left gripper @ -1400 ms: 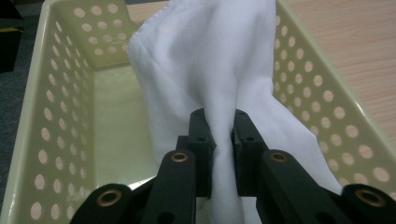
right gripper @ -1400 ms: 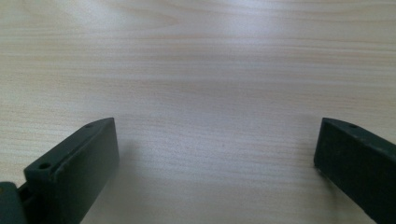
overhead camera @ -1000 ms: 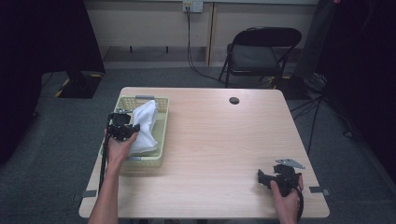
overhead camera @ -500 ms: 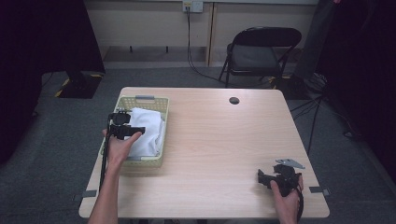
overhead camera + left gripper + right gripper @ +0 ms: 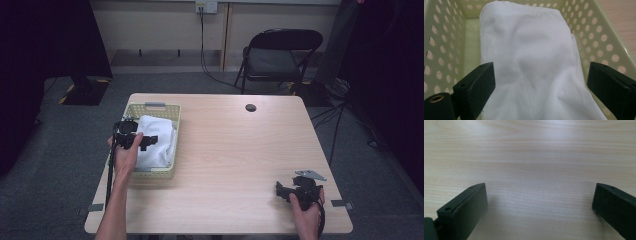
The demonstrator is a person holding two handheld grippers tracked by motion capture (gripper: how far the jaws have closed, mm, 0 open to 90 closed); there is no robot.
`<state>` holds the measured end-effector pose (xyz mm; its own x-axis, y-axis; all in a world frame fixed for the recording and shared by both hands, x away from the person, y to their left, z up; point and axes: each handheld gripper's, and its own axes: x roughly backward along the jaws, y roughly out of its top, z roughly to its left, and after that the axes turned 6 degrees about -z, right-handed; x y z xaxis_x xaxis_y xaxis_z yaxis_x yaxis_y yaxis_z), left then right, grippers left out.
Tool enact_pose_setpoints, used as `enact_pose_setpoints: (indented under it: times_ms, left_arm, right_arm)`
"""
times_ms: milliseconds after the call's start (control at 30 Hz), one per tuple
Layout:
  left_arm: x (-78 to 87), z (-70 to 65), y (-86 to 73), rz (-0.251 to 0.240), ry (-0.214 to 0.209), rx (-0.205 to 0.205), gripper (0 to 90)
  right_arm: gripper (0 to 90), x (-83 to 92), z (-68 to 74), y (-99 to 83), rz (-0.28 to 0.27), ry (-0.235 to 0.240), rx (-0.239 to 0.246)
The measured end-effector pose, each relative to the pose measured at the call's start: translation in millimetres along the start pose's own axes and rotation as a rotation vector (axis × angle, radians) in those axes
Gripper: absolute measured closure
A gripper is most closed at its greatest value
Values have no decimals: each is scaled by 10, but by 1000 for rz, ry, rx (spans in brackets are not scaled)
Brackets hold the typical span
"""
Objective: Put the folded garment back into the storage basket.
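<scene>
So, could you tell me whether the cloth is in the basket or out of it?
In. The cloth lies inside the basket, its perforated walls on both sides.

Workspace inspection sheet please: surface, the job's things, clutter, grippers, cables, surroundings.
Surface: light wood table, round hole near its far edge.
Job's things: white cloth lying folded in the pale perforated basket at the table's left.
Clutter: nothing seen.
Grippers: left gripper over the cloth, jaws just opened wide, pads off it; right gripper open over bare table, holding nothing.
Cables: black cable trailing from the left gripper; wall cable down to the floor.
Surroundings: folding chair, grey carpet.
</scene>
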<state>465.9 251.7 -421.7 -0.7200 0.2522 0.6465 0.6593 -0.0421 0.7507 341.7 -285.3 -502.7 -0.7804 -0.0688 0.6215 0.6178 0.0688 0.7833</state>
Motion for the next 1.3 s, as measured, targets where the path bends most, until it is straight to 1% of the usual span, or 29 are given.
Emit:
enact_pose_setpoints:
  times_ms: [67,100,133,200,267,400,533,600,667,700,767,833,900,1000,1067,1100,1133,1200,1300]
  left_arm:
    - [13,-25,4,-17,16,-21,56]
    - [20,-31,4,-24,14,-27,52]
    - [23,-36,4,-30,7,-26,52]
    - [21,-44,3,-30,10,-14,52]
    - [17,-56,5,-32,13,-17,52]
    - [28,-97,1,-58,39,-47,56]
    - [41,-130,-6,-70,77,-66,59]
    - [64,-136,-16,-83,92,-49,58]
    - [78,-139,-27,-81,80,-37,58]
    - [83,-146,-30,-69,77,-48,57]
    - [99,-177,-36,-72,97,-63,57]
    - [125,-210,-36,-84,86,-66,57]
    - [149,-255,-38,-90,75,-91,53]
    - [183,-313,-41,-105,65,-115,52]
    - [210,-346,-52,-110,64,-120,53]
    - [226,-356,-66,-116,45,-118,54]
    - [239,-366,-83,-120,34,-106,55]
    - [263,-384,-125,-132,40,-102,56]
    - [297,-393,-186,-140,36,-105,58]
  right_arm:
    - [0,0,0,0,0,0,0]
    - [0,0,0,0,0,0,0]
    - [0,0,0,0,0,0,0]
    - [0,0,0,0,0,0,0]
    - [0,0,1,0,0,-1,-1]
    - [0,0,1,0,0,-1,-1]
    - [0,0,1,0,0,-1,-1]
    - [0,0,1,0,0,-1,-1]
    - [0,0,1,0,0,-1,-1]
    - [0,0,1,0,0,0,-1]
    - [0,0,1,0,0,-1,-1]
    - [0,0,1,0,0,-1,-1]
    - [0,0,0,0,0,-1,0]
    - [0,0,1,0,0,-1,0]
    - [0,0,1,0,0,-1,-1]
    - [0,0,1,0,0,-1,0]
    - [0,0,1,0,0,-1,-1]
    - [0,0,1,0,0,-1,-1]
    - [0,0,1,0,0,-1,0]
